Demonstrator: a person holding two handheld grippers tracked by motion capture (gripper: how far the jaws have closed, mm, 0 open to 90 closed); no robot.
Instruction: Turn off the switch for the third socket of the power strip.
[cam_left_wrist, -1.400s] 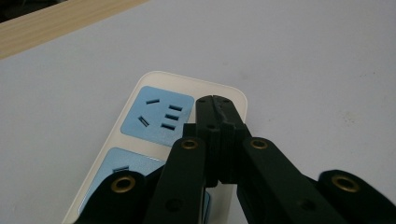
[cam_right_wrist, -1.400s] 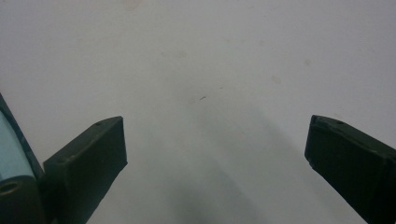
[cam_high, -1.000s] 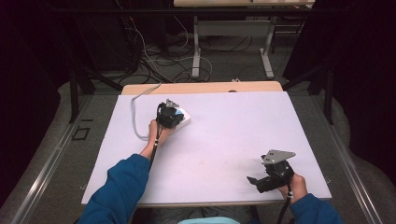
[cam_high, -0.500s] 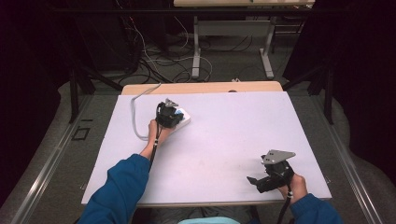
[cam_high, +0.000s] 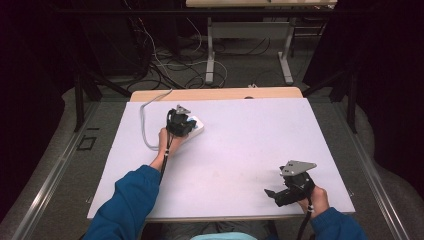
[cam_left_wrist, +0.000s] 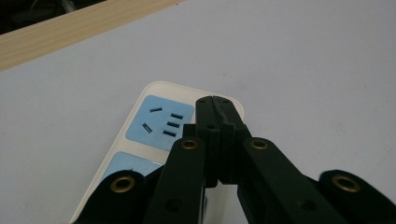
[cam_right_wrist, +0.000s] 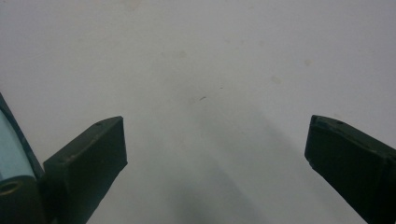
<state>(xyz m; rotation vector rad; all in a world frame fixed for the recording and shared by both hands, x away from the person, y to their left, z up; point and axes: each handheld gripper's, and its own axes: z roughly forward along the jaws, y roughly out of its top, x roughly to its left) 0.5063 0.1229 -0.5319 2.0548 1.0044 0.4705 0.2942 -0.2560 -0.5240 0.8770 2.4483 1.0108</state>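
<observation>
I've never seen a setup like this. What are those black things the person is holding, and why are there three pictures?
A person holds a black two-jaw tool, a hand-held gripper, in each hand. One camera looks down from above; one more rides on each tool. On the pale lilac table top lies a white power strip with blue sockets, its grey cable curling toward the far edge. The left hand-held gripper is shut, its closed tips over the strip, gripping nothing. The right hand-held gripper rests near the front edge, jaws wide open and empty.
</observation>
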